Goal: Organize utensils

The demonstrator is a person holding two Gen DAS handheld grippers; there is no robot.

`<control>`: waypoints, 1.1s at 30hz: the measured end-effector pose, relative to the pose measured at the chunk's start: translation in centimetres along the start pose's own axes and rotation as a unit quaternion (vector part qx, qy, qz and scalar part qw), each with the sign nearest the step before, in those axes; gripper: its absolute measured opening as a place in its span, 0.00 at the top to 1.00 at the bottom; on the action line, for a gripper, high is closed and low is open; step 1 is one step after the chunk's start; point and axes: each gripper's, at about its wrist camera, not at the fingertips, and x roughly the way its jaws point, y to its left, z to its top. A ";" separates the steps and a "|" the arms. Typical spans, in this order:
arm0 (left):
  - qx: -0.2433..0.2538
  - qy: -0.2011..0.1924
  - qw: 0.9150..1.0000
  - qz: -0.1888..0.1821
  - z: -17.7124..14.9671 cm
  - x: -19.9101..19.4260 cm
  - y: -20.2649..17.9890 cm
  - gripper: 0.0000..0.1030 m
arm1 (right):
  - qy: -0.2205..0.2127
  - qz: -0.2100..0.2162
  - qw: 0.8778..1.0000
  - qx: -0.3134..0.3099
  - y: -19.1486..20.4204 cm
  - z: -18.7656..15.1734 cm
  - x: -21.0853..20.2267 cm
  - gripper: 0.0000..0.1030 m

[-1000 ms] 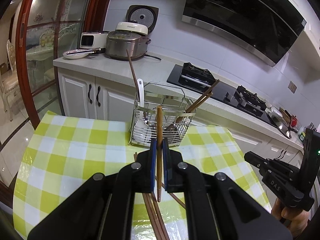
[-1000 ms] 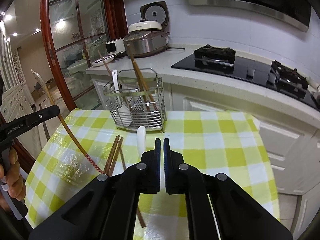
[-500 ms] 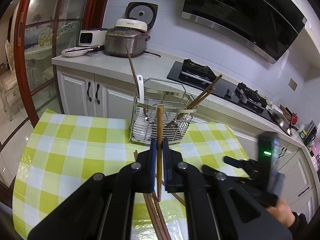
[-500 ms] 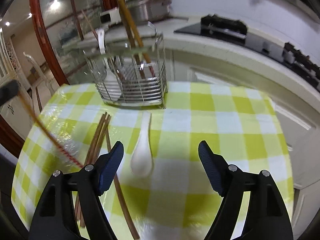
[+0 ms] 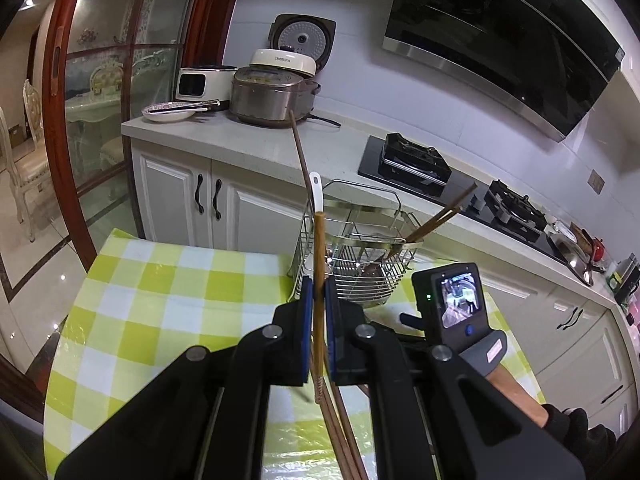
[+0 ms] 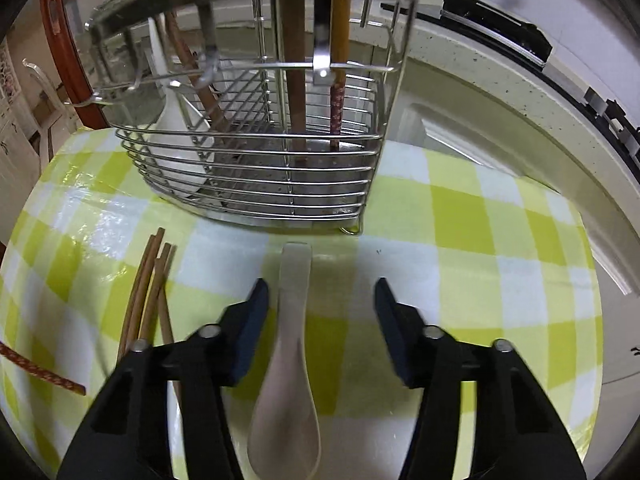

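Note:
My left gripper is shut on a light wooden chopstick and holds it upright above the checked table, in front of the wire utensil basket. The basket holds a white spoon and several chopsticks. My right gripper is open and low over the table, its fingers on either side of a white ceramic spoon that lies flat just before the basket. Several brown chopsticks lie loose on the cloth to the left of the spoon.
The table has a yellow-green checked cloth. Behind it runs a white counter with a rice cooker, a plate and a gas hob. The right gripper's body shows low in the left wrist view.
My right gripper has opened wide and dropped forward close to the table, straddling the white spoon near the basket. The left gripper has kept hold of its chopstick and barely moved.

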 end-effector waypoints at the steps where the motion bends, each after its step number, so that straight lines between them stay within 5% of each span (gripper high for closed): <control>1: 0.001 0.000 1.000 0.000 0.1 0.1 0.0 0.94 | 0.002 0.003 1.000 0.000 0.1 0.0 0.3 0.75; 3: 0.001 0.001 1.000 -0.001 0.1 0.3 -0.2 0.94 | 0.006 0.012 1.000 0.000 0.1 -0.1 0.6 0.85; 13: 0.010 0.003 1.000 -0.006 0.2 1.0 -1.6 0.94 | -0.043 0.042 0.998 0.019 -3.1 -1.5 -4.4 0.91; 33: 0.044 -0.027 0.999 -0.006 3.8 -0.9 -5.0 0.94 | -0.148 0.049 0.988 0.015 -6.9 -1.1 -16.1 0.91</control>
